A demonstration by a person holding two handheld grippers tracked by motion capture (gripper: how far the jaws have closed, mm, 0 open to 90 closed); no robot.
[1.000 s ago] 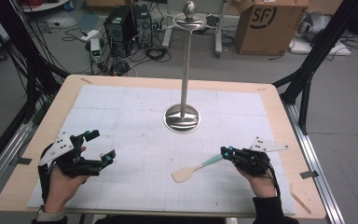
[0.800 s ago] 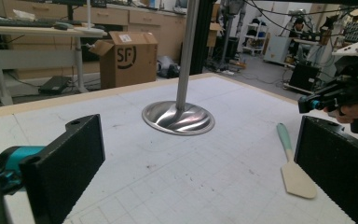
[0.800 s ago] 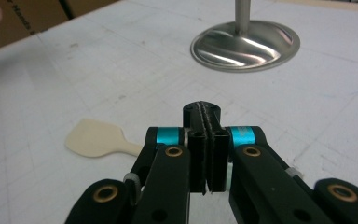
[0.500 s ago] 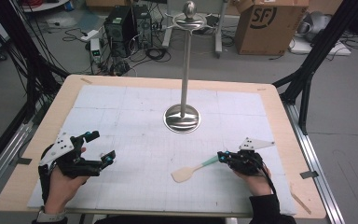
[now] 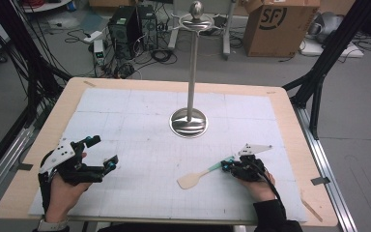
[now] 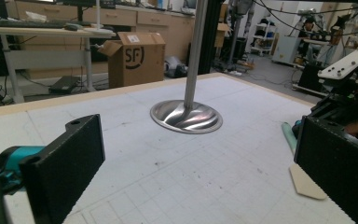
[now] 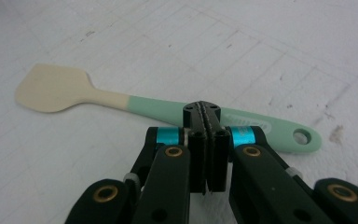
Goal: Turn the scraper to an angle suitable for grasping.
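A spatula [image 5: 198, 178] with a cream blade and a mint-green handle lies flat on the white gridded mat [image 5: 140, 145], right of centre near the front. My right gripper [image 5: 227, 166] is low over the handle end, jaws pressed together with nothing between them. In the right gripper view the shut tips [image 7: 202, 109] stand just in front of the green handle [image 7: 168, 108], and I cannot tell whether they touch it. My left gripper [image 5: 103, 152] hovers at the front left, jaws wide open and empty [image 6: 198, 154]. The spatula blade [image 6: 303, 179] shows beside its right jaw.
A tall metal stand with a round polished base [image 5: 189, 122] rises from the middle of the mat, its pole topped by a ball [image 5: 195, 7]. The wooden table rim [image 5: 290, 116] frames the mat. A cardboard box [image 5: 275, 24] and cables lie on the floor beyond.
My right hand has sunk toward the table and shifted a little left, closer to the spatula handle. The spatula and my left gripper have stayed put.
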